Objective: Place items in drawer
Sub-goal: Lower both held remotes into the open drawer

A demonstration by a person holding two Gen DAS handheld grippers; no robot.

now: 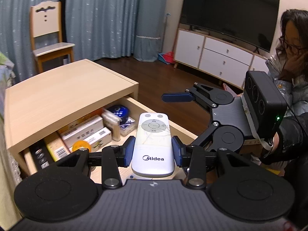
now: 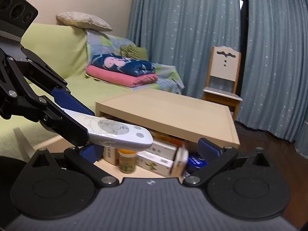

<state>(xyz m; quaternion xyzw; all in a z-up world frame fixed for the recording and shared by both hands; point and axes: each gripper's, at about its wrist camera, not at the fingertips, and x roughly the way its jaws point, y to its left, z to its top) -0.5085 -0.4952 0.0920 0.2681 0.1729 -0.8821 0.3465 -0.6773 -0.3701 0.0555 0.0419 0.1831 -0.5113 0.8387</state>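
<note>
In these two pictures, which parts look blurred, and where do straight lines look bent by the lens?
Left wrist view: the white remote is sharp, the small box in the drawer is smeared, and the television edges curve. Right wrist view: a box in the drawer is motion-blurred, the folded blankets look soft, and the curtain bows.

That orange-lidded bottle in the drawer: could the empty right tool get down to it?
Probably not straight down: the remote held by the left tool hangs right above the bottle.
</note>
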